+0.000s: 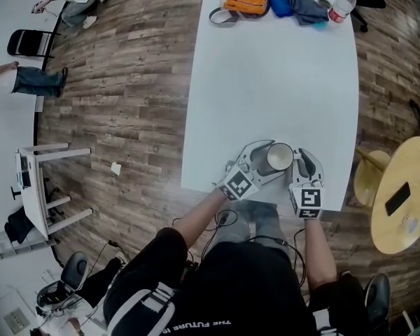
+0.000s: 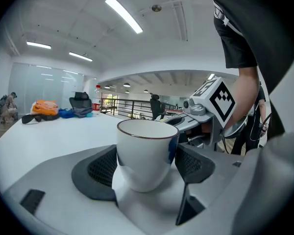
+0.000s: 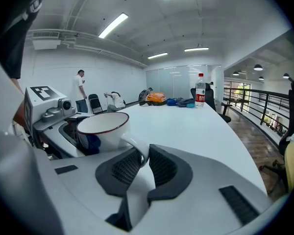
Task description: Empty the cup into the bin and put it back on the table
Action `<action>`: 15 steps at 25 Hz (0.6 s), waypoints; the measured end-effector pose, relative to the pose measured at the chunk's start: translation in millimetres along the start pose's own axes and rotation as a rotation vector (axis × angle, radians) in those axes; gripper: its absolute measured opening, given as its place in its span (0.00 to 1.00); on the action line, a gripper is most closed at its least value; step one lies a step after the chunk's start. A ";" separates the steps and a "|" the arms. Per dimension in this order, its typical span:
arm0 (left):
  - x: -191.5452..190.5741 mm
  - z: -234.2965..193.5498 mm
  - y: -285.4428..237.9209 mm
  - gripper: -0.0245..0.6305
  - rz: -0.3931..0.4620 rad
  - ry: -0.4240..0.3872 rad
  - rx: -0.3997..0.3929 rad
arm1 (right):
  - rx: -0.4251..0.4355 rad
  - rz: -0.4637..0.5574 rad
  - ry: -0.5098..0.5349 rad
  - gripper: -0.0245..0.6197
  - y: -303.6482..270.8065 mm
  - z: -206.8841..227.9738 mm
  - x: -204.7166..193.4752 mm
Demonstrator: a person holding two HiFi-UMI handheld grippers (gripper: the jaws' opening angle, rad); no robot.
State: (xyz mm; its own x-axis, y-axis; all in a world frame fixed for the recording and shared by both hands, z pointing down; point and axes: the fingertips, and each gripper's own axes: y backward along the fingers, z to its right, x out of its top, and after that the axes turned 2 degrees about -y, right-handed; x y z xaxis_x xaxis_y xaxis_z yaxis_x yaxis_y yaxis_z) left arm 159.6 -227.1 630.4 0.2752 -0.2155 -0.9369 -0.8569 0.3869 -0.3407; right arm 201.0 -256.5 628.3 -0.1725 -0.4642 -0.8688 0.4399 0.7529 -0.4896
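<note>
Both grippers on the cup, near your table edge.
Your left gripper [image 2: 146, 164] clasps the white ceramic cup with a dark rim [image 1: 280, 158], jaws wide; your right gripper [image 3: 142, 166] pinches its handle [image 3: 136, 147], cup upright on the white table [image 1: 266, 82].

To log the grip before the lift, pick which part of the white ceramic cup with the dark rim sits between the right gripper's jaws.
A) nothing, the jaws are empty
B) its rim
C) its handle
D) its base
C: in the right gripper view the right gripper has its pads pinched on the looped handle of the white ceramic cup with the dark rim, which stands on the white table.
</note>
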 end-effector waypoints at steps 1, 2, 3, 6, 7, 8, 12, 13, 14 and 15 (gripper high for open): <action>1.6 -0.4 -0.4 0.59 0.002 0.002 -0.005 | -0.003 0.004 -0.014 0.13 -0.2 1.3 -0.1; 3.9 -1.4 -0.4 0.59 0.006 0.001 -0.009 | -0.001 0.008 -0.027 0.13 -1.0 1.9 0.2; 7.4 -3.0 -0.1 0.59 0.016 0.001 -0.011 | 0.005 0.014 -0.039 0.13 -2.1 1.8 1.3; 19.5 -6.2 1.9 0.59 0.075 0.022 -0.009 | 0.036 0.043 -0.086 0.12 -1.3 1.9 8.9; 25.4 -5.2 3.3 0.59 0.102 0.030 -0.007 | 0.046 0.053 -0.112 0.12 1.7 2.2 11.9; 32.3 -3.6 4.9 0.59 0.125 0.033 -0.003 | 0.054 0.064 -0.138 0.12 5.7 2.3 14.9; 58.9 1.2 16.6 0.59 0.175 0.019 0.013 | 0.074 0.113 -0.175 0.12 21.8 -1.7 35.6; 67.5 1.6 22.4 0.59 0.199 0.021 0.024 | 0.087 0.128 -0.177 0.12 25.6 -4.9 43.4; 77.1 1.8 29.7 0.59 0.228 0.029 0.038 | 0.105 0.140 -0.182 0.12 29.2 -9.4 51.2; 85.8 2.4 37.5 0.59 0.251 0.041 0.050 | 0.126 0.148 -0.188 0.12 32.9 -14.6 58.5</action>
State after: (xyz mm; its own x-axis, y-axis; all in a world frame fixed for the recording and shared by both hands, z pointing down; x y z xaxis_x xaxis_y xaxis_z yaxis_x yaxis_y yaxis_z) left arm 152.2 -228.9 537.1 0.0376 -0.1432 -0.9890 -0.8732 0.4765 -0.1022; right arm 192.5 -252.0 560.2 0.0634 -0.4408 -0.8954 0.5565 0.7604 -0.3349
